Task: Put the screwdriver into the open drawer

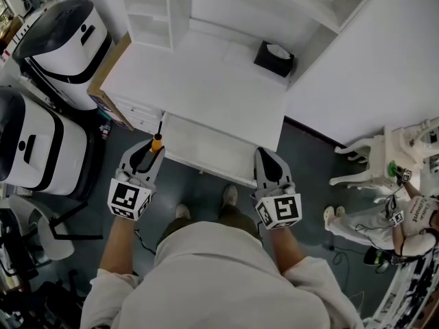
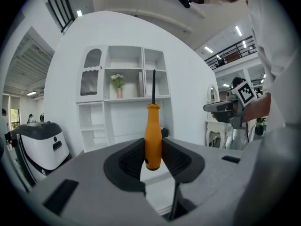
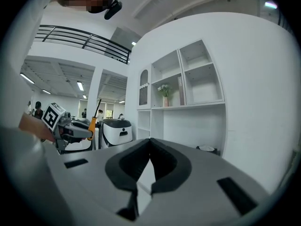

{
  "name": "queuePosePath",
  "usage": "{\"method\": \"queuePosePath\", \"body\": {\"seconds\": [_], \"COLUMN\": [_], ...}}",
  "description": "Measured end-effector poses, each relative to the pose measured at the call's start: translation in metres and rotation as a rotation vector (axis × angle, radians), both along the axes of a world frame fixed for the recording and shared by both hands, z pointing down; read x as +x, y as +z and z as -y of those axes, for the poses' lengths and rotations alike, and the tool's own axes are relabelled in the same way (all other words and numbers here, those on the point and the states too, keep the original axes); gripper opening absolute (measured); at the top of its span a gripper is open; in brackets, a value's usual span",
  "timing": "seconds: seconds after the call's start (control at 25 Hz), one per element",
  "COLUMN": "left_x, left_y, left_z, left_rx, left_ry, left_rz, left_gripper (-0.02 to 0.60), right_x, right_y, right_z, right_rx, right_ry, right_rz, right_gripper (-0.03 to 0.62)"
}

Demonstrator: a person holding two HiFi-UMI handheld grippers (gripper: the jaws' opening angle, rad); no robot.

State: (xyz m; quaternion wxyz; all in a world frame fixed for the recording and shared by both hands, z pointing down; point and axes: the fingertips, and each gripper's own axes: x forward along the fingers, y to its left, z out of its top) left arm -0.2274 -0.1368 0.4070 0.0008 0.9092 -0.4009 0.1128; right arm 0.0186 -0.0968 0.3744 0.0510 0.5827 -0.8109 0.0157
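One screwdriver (image 2: 153,133) stood upright, its orange handle clamped between the jaws of the left gripper (image 2: 153,150), just off the 8 o'clock edge of the single open drawer (image 1: 212,148). The right gripper (image 3: 150,144), second of the two, was closed on nothing with its jaw tips meeting, at the drawer's 4 o'clock corner. Open white drawer floor lay between them, while two white machines (image 1: 65,40) crowded the 9 o'clock side.

Drawer (image 1: 219,148) open before desk (image 1: 199,81) — box (image 1: 274,59) on desk, rear right; screwdriver (image 1: 157,140) just left of drawer.
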Motion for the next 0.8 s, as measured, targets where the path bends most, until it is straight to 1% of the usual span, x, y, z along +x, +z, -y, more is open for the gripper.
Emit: {"method": "queuePosePath", "body": {"seconds": [0.2,0.28,0.44,0.6,0.8], "left_x": [0.019,0.026,0.042,0.055,0.071], "left_y": [0.002,0.006,0.018,0.037,0.068], "left_z": [0.019,0.026,0.039,0.049,0.060], "left_rx": [0.027,0.039,0.082,0.099,0.123], "left_ry": [0.024,0.044,0.106,0.170,0.271], "left_rz": [0.103,0.158,0.299,0.425,0.617], "left_gripper": [0.112,0.112,0.112,0.112,0.112], "right_x": [0.025,0.036,0.056,0.069,0.081], "right_y": [0.003,0.006,0.014,0.021,0.026], "right_z": [0.011,0.013,0.016,0.016,0.016], "right_rx": [-0.009,-0.019,-0.038,-0.056,-0.069], "right_ry": [0.007,0.020,0.051,0.078,0.104], "right_rz": [0.003,0.006,0.008,0.016,0.023], "right_gripper": [0.005,0.003,0.005,0.004,0.005]}}
